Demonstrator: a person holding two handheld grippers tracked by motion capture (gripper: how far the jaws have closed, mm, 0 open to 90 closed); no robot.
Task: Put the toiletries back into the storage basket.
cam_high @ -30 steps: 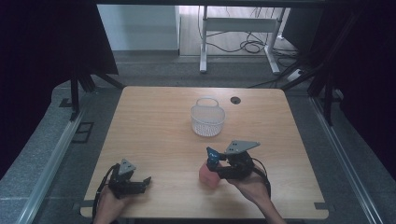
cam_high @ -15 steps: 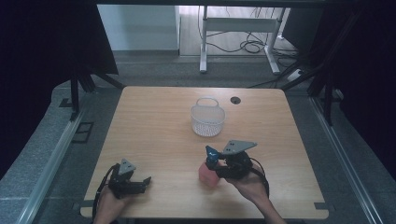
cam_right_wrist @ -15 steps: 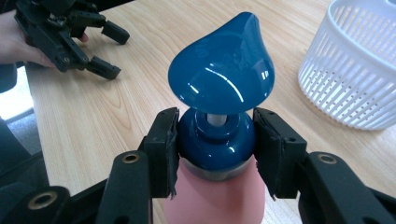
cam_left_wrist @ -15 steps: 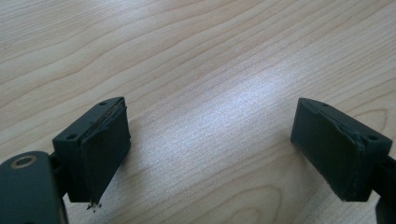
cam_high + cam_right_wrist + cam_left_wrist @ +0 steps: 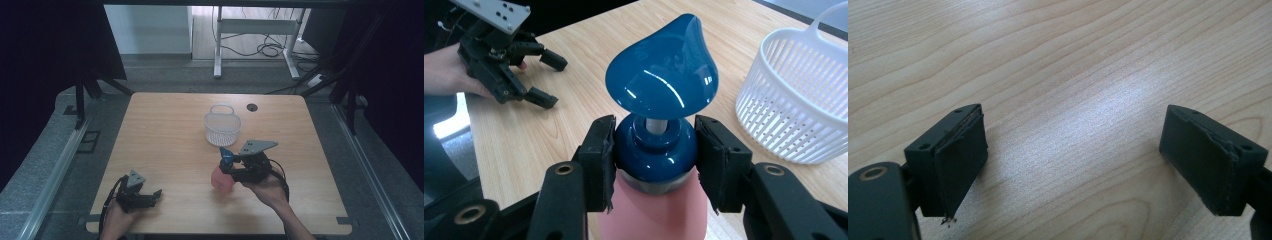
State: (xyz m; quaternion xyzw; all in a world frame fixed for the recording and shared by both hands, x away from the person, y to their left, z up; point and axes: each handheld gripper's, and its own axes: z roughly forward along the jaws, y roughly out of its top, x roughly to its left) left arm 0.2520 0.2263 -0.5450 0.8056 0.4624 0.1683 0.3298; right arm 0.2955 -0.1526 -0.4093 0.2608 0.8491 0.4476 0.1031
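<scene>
Each black gripper (image 5: 150, 196) carries a grey three-cornered plate (image 5: 257, 146) and a black cable (image 5: 283, 176).

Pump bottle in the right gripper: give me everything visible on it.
The pump bottle has a pink, matte plastic-looking body, a glossy dark blue collar and a broad blue teardrop pump head on a pale stem. It stands upright near the table's front edge, short of the white basket. The right gripper is shut on it, fingers pressing the collar from both sides.

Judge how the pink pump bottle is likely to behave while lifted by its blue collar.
The pump bottle looks rigid, so it should hold its shape. The right gripper clamps its glossy, rounded blue collar, so it may slip or twist. Its pink body hangs below the pads, so it could swing or tilt.
</scene>
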